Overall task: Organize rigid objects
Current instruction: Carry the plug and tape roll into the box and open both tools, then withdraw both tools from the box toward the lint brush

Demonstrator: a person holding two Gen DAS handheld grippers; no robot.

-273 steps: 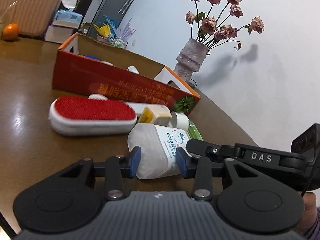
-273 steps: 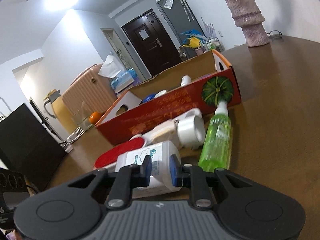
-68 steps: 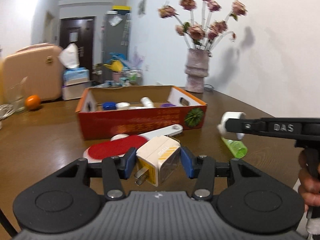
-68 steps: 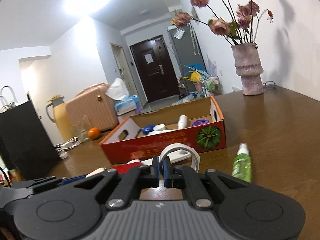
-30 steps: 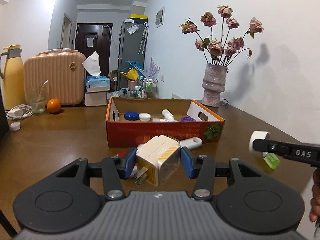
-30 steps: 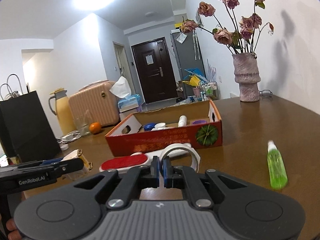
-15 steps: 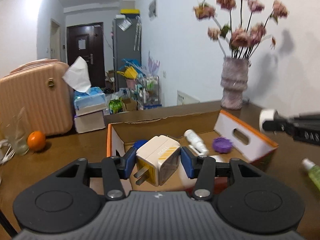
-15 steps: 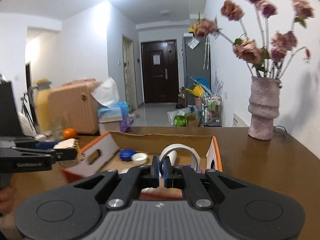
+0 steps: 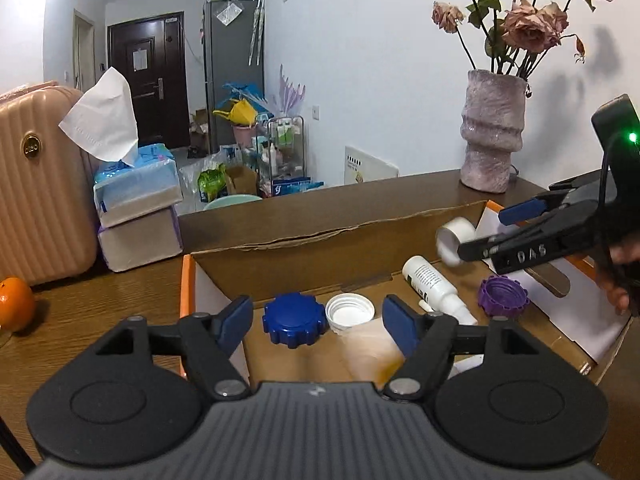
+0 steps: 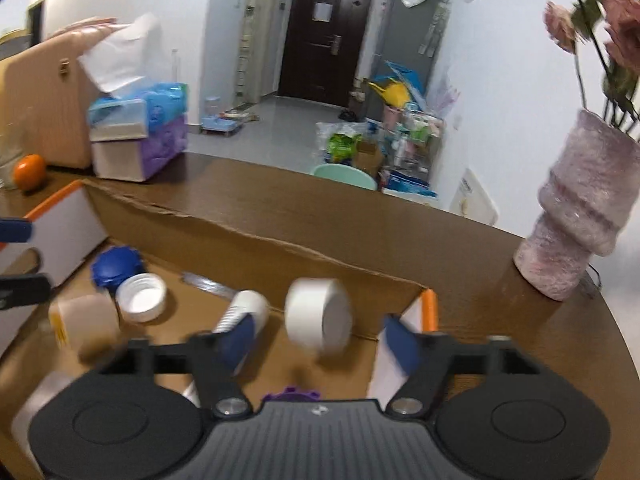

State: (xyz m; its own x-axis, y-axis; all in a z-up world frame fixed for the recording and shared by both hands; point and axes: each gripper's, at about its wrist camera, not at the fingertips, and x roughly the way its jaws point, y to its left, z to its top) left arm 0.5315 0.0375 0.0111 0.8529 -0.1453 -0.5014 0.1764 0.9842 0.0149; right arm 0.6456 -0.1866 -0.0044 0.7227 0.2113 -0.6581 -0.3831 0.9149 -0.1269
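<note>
Both grippers hang over the open cardboard box [image 9: 288, 240]. My left gripper [image 9: 318, 320] is open; the cream charger plug [image 9: 370, 346] is blurred below it, falling into the box, and also shows in the right wrist view [image 10: 82, 326]. My right gripper [image 10: 320, 340] is open; the white tape roll [image 10: 320, 316] is loose between its fingers, in mid-air. The roll and right gripper also show in the left wrist view [image 9: 456, 240]. In the box lie a blue cap [image 9: 295, 319], a white cap [image 9: 350, 312], a white bottle [image 9: 432, 284] and a purple cap [image 9: 503, 295].
A pink vase [image 9: 494, 132] with dried roses stands on the brown table behind the box. Tissue boxes [image 9: 136, 216], a pink suitcase [image 9: 36, 184] and an orange [image 9: 14, 304] are to the left. The box's white end wall [image 10: 60, 232] is at the left.
Both grippers have opened over the box. The plug has left the left gripper and the tape roll has left the right gripper; both are dropping into the box.
</note>
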